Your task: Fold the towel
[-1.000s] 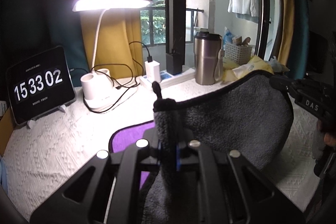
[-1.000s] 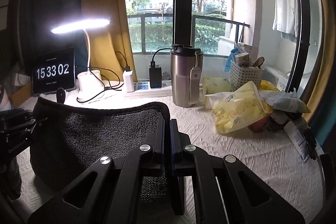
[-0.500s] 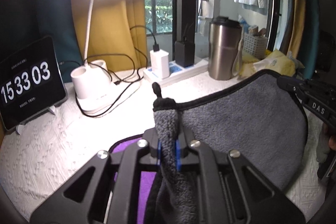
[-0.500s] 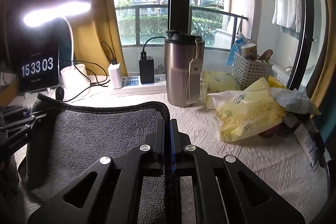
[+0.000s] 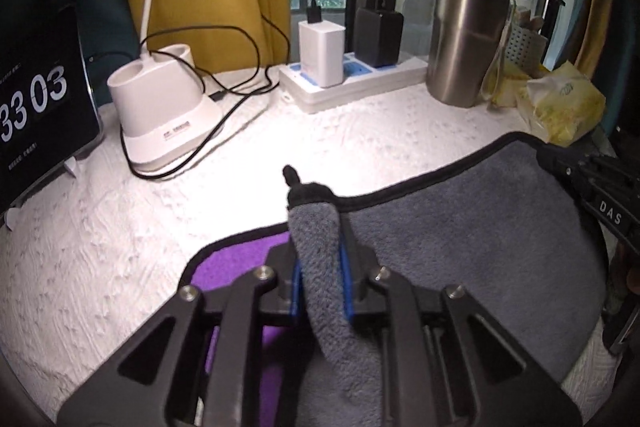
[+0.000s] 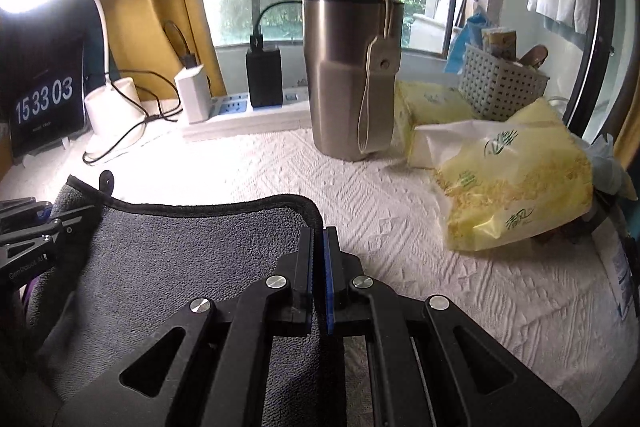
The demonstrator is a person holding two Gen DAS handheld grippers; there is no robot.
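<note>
Both tongs, left tongs (image 5: 320, 267) and right tongs (image 6: 318, 267), pinch towel (image 5: 460, 247) corners; carried farther ahead, its edge could snag the tumbler (image 6: 352, 75).

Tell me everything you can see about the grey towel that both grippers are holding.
The towel is grey, plush, like microfibre, with a black stitched border and a small black loop at one corner. Its other face shows purple beneath. The left gripper pinches the looped corner, where the cloth bunches; the right gripper is shut on the opposite corner of the same edge. That edge is lifted and sags slightly between them, above the white textured table cover.
</note>
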